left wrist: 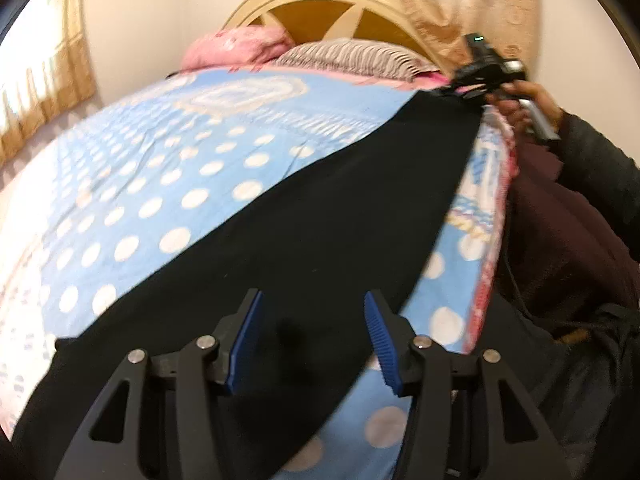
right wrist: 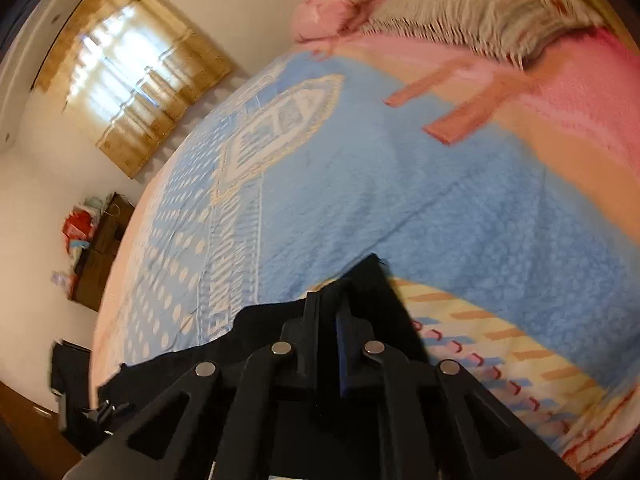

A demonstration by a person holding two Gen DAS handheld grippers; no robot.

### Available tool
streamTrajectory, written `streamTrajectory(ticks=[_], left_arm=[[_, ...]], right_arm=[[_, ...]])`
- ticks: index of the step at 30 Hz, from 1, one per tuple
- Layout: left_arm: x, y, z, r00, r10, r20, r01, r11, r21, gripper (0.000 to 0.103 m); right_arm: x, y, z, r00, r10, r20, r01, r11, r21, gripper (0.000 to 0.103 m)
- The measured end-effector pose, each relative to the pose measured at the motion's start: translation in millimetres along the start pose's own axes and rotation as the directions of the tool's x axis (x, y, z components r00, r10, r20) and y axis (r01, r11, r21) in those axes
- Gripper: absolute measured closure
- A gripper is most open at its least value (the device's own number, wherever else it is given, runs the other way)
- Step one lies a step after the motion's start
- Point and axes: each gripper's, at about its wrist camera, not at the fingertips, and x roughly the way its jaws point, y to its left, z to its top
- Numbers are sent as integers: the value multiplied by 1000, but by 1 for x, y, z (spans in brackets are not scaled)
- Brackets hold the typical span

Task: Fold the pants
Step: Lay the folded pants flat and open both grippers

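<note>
Black fabric dominates the near part of both views — the long black pants (left wrist: pixel 328 208) lie stretched diagonally across the bed with the blue, white-dotted bedspread (left wrist: pixel 160 168), running from the near left toward the far right edge. The left claw (left wrist: pixel 312 340) hovers over the near end of the pants with its blue-padded fingers (left wrist: pixel 246 340) spread wide, nothing between them. The right claw (right wrist: pixel 334 320) has its fingers pressed together, pinching the far end of the pants (right wrist: pixel 372 280) at the bed's right side. A striped grey pillow (left wrist: pixel 352 58) and a crumpled pink blanket (left wrist: pixel 236 46) sit at the far end — beneath the cream wooden headboard (left wrist: pixel 320 4).
</note>
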Motion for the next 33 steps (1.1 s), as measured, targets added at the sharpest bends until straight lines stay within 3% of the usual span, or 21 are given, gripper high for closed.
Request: streamTrajectory(ticks=[3,7,9,10,11,14,17,19,23,24,26,31,33], left_arm=[[19,9,-4,998,-2,-61,-1,999,-49,48],[29,5,-7,997,15,-73,-17,999,-32,45],[30,3,-6,997,18,-75,-20,999,-27,42],[30,2,-6,997,20,-75,-22,999,-26,42],[30,1,-6,997,23,-76,-25,999,-23,42],[22,3,-7,997,16,-75,-19,999,-30,42],[20,4,-10,997,14,-76,-17,999,-35,42],[18,6,-10,997,15,-72,-18,999,-39,42],[22,-2,-8,997,26,-74,-28,999,-19,42],[23,-3,-9,996,38,-75,-39,999,-13,42],[25,-5,-7,996,49,-74,-50,999,-7,41],[15,6,-7,993,106,-51,-108,993,-42,38],[6,18,-9,988,149,-36,-152,985,-85,26]], right_arm=[[-15,16,3,978,-177,110,188,977,-100,98],[7,16,6,952,-291,97,304,938,-169,97],[14,9,6,913,-391,119,407,897,-173,82],[12,5,4,892,-433,126,450,877,-167,79],[7,0,2,890,-438,129,454,878,-149,75],[-22,-10,-6,929,-337,153,349,935,-62,74],[-45,-3,-17,929,-315,196,330,943,-51,74],[-60,7,-27,942,-245,231,270,960,-81,74],[-52,23,-47,983,-113,146,137,976,-168,74],[-43,24,-50,987,-114,110,133,973,-188,74],[-18,18,-57,980,-197,7,195,960,-202,74],[-22,34,-57,969,-241,46,245,943,-223,74],[-24,53,-60,977,-205,64,215,941,-261,74]])
